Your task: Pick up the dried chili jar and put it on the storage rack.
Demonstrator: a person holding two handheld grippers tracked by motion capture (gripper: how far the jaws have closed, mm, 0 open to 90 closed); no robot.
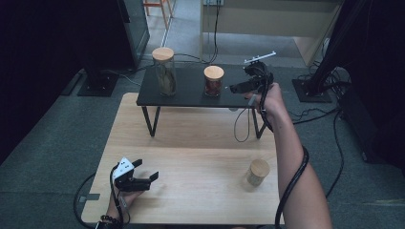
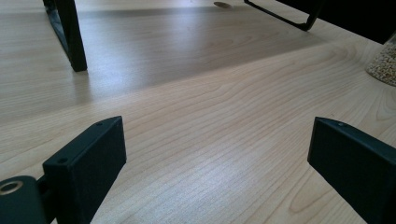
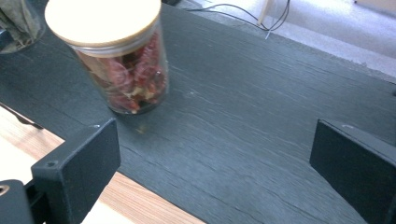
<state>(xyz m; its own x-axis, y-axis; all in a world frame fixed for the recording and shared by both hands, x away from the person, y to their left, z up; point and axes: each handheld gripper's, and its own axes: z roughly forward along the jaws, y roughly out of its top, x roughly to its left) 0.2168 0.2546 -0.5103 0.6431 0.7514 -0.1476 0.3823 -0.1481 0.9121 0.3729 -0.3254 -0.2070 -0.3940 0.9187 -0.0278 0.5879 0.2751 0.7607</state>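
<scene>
The jar of red pieces (image 3: 122, 60) stands on the black shelf (image 1: 191, 93), near the right gripper (image 1: 239, 87). Both grippers' jaws are wide open, holding nothing; the left gripper (image 1: 145, 174) is low over the wooden surface (image 1: 200, 157).

Grain jar (image 2: 384, 63): cut off by the right edge in the left gripper view. Leaf jar (image 3: 18, 23): cropped at top left in the right gripper view. Its contents cannot be identified.

A light wooden desk (image 1: 191, 143) carries a black shelf (image 1: 191, 93) along its far edge. A small jar (image 1: 258, 172) stands well in front of the shelf. On the shelf stand a tall jar (image 1: 164, 71) and a red-filled jar (image 1: 213, 81).
</scene>
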